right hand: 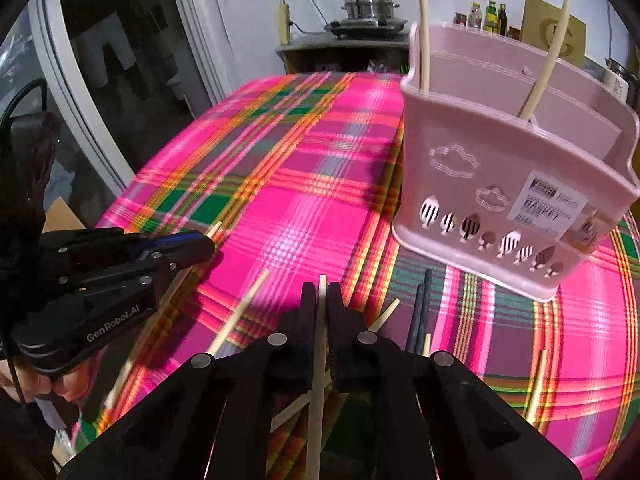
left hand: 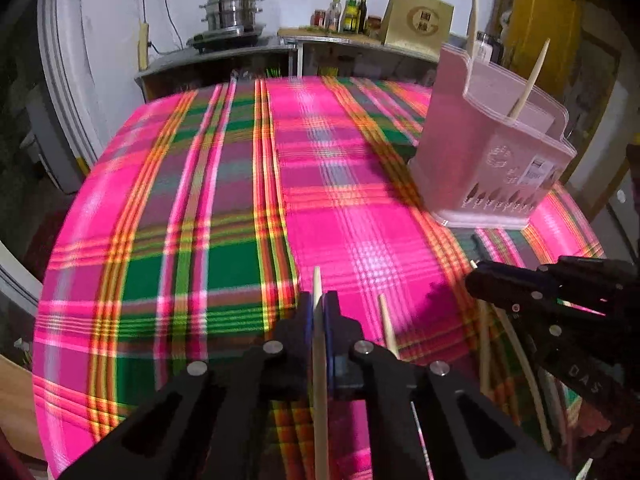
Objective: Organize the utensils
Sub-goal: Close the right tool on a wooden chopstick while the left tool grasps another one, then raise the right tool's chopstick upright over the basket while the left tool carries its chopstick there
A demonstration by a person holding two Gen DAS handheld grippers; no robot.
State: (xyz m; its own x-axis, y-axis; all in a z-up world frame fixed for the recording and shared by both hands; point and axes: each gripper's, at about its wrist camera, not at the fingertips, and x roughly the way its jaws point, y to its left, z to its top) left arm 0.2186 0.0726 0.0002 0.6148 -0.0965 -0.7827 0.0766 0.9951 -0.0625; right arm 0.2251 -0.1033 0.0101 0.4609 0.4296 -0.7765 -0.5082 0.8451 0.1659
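My left gripper point(left hand: 319, 300) is shut on a pale wooden chopstick point(left hand: 320, 380) that runs up between its blue-padded fingers. My right gripper point(right hand: 322, 294) is shut on another pale chopstick point(right hand: 317, 392). Each gripper shows from the side in the other's view: the right gripper point(left hand: 476, 276) at the right edge, the left gripper point(right hand: 210, 242) at the left with a chopstick tip poking out. A pink plastic utensil holder point(right hand: 500, 168) stands on the plaid tablecloth point(left hand: 224, 200) ahead to the right, with two pale chopsticks point(right hand: 542, 80) upright in it. The pink holder point(left hand: 492, 168) also shows in the left wrist view.
Several loose pale chopsticks point(right hand: 240, 312) and a dark pair point(right hand: 420, 312) lie on the cloth near the front edge. More pale chopsticks point(left hand: 520, 364) lie under the right gripper. A counter behind the table carries a steel steamer pot point(left hand: 232, 10), bottles point(left hand: 352, 14) and a tan box point(left hand: 418, 20).
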